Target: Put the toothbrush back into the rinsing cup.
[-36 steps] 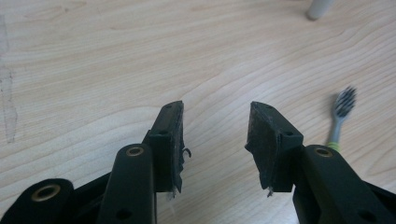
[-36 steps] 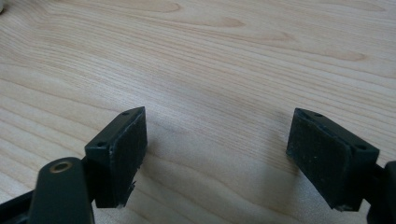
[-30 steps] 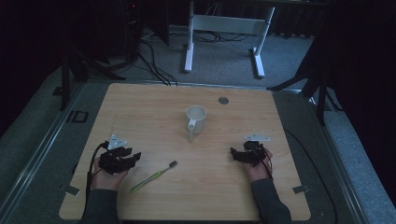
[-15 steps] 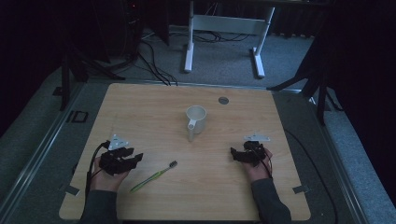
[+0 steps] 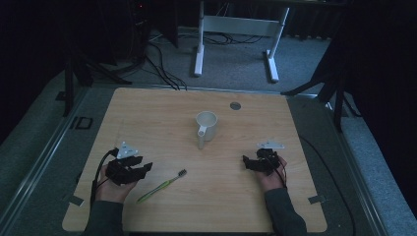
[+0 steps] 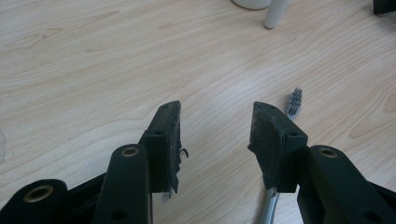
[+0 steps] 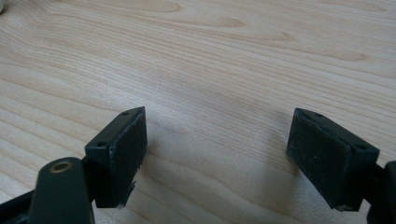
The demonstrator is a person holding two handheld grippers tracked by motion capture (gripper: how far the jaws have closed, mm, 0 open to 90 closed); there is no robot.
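A white mug point(image 5: 207, 126) stands upright near the table's middle, handle toward me. A green toothbrush point(image 5: 162, 186) lies flat at the front left, bristles pointing right and away. My left gripper point(image 5: 145, 167) rests open just left of it; in the left gripper view point(image 6: 215, 133) the brush head point(image 6: 293, 101) pokes out beyond the right jaw and the mug's handle point(image 6: 274, 13) shows at the top. My right gripper point(image 5: 246, 162) sits open at the front right, and in the right gripper view point(image 7: 217, 140) bare wood lies between its jaws.
The wooden table point(image 5: 162, 113) has a small round grey disc point(image 5: 235, 105) near its far edge. A white desk frame point(image 5: 236, 29) and cables stand on the floor beyond. Tape marks sit at the front corners.
My left gripper has shifted slightly to the right, closer to the toothbrush. The right gripper, mug and toothbrush have stayed put.
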